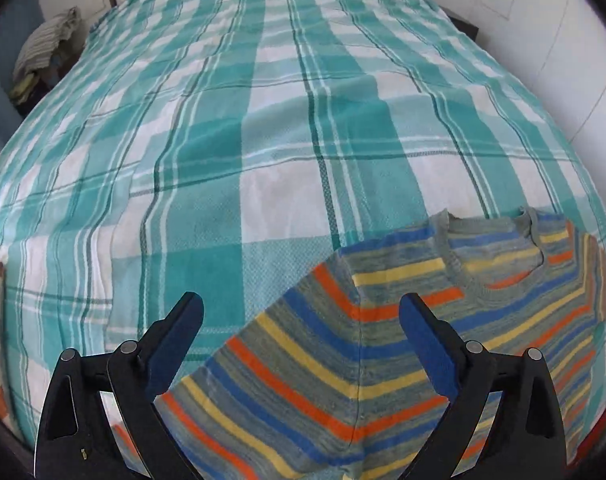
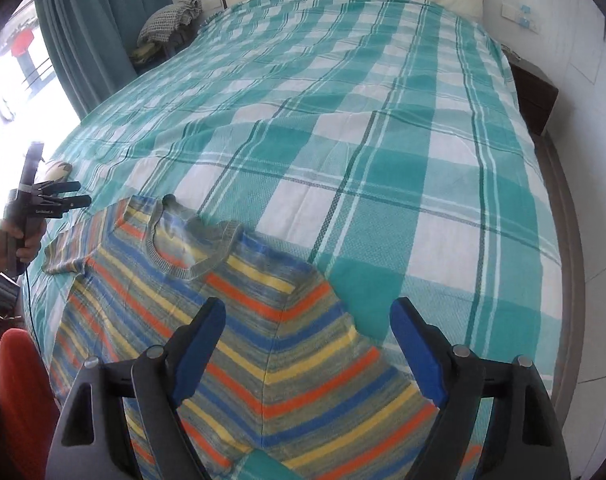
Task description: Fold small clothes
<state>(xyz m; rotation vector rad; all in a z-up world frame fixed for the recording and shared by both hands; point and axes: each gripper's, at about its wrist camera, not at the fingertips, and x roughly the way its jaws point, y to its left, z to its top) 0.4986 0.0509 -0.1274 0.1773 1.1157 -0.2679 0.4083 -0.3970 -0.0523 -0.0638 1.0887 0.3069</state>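
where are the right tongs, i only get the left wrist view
Observer: The right tongs hang open above one sleeve of the striped shirt, gripping nothing.
Operator: how do my left tongs look from there
Observer: The left tongs are beside the shirt's opposite sleeve, near the bed's edge, apparently clear of it.
Operator: what's beside the bed on that side
Observer: A teal curtain hangs next to a bright window.
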